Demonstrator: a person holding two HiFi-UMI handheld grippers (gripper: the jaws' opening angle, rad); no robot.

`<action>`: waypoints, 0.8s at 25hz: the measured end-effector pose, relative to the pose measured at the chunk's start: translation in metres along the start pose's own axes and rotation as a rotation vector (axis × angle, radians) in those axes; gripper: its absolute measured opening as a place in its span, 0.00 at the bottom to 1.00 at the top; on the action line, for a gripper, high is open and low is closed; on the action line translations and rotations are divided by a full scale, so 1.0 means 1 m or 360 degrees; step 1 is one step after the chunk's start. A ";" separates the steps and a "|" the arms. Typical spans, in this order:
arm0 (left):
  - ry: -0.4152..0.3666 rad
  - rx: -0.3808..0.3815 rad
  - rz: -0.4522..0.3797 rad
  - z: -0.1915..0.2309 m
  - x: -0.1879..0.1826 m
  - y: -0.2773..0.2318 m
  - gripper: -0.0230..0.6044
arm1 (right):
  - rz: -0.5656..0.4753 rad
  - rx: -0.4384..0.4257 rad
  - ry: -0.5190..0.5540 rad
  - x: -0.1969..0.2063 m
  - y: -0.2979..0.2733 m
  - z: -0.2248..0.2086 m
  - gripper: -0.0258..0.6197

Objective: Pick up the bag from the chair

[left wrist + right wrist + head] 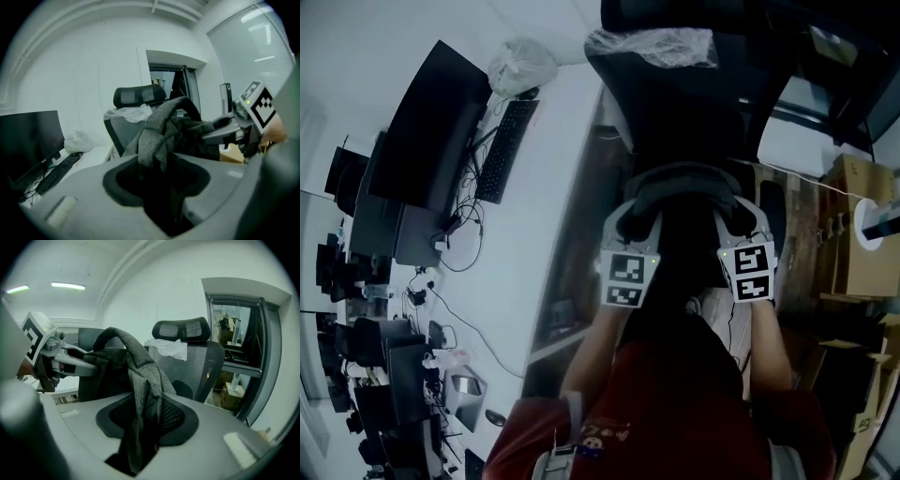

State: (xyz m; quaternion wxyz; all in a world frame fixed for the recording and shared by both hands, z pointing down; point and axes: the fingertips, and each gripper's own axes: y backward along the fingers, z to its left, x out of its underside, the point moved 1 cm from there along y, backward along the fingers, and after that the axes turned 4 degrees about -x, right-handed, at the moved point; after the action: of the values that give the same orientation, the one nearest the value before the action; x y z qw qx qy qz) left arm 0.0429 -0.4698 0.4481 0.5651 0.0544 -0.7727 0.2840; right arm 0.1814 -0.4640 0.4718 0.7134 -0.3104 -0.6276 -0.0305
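Note:
A dark grey bag (682,281) hangs between my two grippers, close to the person's body and in front of the black office chair (675,103). My left gripper (636,223) is shut on one grey fabric strap (157,136), which runs up out of its jaws (159,171). My right gripper (737,221) is shut on the other strap (140,376), which passes down through its jaws (139,432). The bag's curved top handle (684,176) arches between the two grippers. The chair's headrest (139,96) shows behind the bag, and clear plastic (168,348) is draped over the chair back.
A white desk (539,234) at the left carries a monitor (427,131), a keyboard (506,150), cables and a white plastic bag (520,66). Cardboard boxes (862,234) stand at the right. A dark doorway (239,343) lies behind the chair.

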 end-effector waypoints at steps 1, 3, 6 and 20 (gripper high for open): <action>0.0015 -0.0002 0.0014 -0.002 0.003 0.009 0.29 | 0.0015 -0.0015 0.0002 0.001 0.007 0.007 0.23; 0.0045 -0.0016 0.0025 -0.004 0.006 0.025 0.29 | 0.0024 -0.0031 0.0020 0.000 0.016 0.017 0.23; 0.0068 -0.0033 0.0039 -0.008 0.015 0.048 0.29 | 0.0032 -0.0055 0.0028 0.006 0.029 0.035 0.23; 0.0126 -0.0072 -0.0024 -0.006 0.070 0.185 0.30 | 0.0005 -0.0064 0.0103 0.026 0.097 0.159 0.23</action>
State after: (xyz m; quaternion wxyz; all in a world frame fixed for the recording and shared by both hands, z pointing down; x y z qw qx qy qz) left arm -0.0517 -0.2965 0.4429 0.5985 0.0360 -0.7555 0.2641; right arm 0.0893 -0.3001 0.4589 0.7270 -0.3246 -0.6028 -0.0520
